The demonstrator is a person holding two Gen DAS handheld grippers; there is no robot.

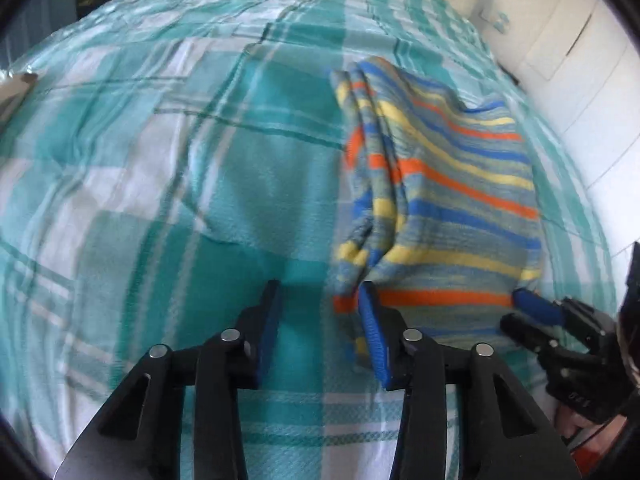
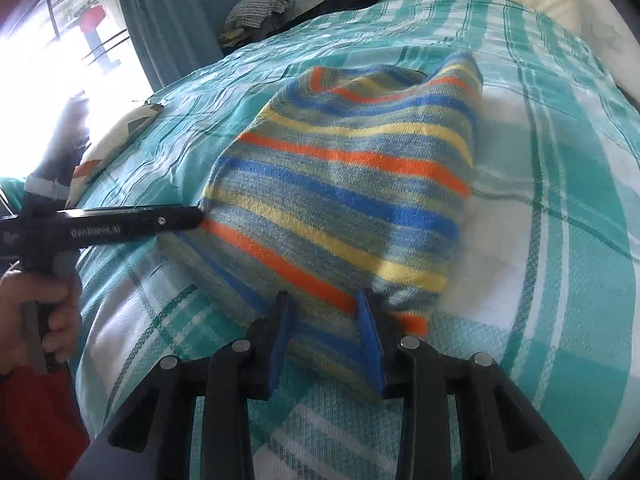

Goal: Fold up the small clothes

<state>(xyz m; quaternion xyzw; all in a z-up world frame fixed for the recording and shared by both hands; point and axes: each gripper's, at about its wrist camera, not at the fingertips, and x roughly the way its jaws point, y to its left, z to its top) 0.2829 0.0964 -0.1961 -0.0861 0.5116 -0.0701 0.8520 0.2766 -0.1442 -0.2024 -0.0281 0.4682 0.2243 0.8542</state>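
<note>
Your left gripper sits lowest in the left wrist view, pointing steeply down at the teal plaid bedspread. Its fingers are spread apart. Bare bedspread fills most of the gap, and only the right-hand finger meets the near left corner of the striped garment, whose orange hem stripe just crosses inside it. Nothing is pinched there.

The garment lies on the bed to the right of that gripper, banded in blue, yellow, orange and grey. Its left side is bunched into lengthwise folds and its right side lies flatter. At the garment's near right corner you can see the blue pad of your right gripper touching the hem.

From the right wrist view, your left hand grips the handle at the far left above a red sleeve, and the left gripper's tip touches the garment's left edge. Beyond it lie a patterned cushion, a teal curtain and a pile of clothes. At centre, the right gripper's fingers stand apart astride the near hem. Cloth lies flat between them and does not look squeezed. A cream pillow rests at the bed's far right.
</note>
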